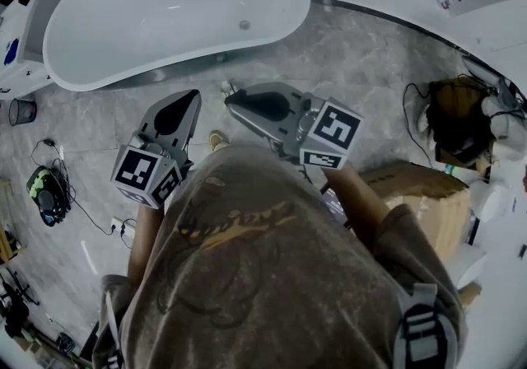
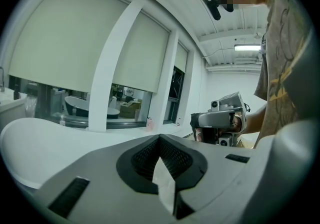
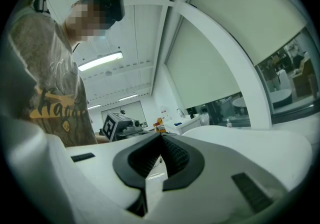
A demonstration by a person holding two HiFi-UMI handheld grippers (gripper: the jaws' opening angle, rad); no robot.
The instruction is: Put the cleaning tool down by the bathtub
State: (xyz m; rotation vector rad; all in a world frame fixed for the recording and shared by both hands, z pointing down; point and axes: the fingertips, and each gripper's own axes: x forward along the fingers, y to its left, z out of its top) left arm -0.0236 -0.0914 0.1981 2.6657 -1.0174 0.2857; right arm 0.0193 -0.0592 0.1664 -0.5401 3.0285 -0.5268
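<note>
A grey marbled floor (image 1: 362, 63) is spreading under the person, with a white freestanding bathtub (image 1: 165, 13) sitting along the top of the head view. The person is standing just short of the tub and holding both grippers out over the floor, pointing toward it.

The left gripper (image 1: 195, 94) is carrying its marker cube (image 1: 144, 174) near the person's shirt. Its own view is showing the two jaws pressed together at the tips, with nothing between them. The right gripper (image 1: 231, 99) is reaching beside it, the two near each other but not touching. Its jaws are likewise meeting edge to edge on nothing.

A small pale item (image 1: 226, 86) is lying on the floor just beyond the right gripper's tip, close to the tub's side; it is too small to identify. Where the cleaning tool is lying cannot be told from these views, and neither gripper is holding it.

A cardboard box (image 1: 420, 194) is sitting at the person's right, and cables (image 1: 49, 190) are trailing at the left.
</note>
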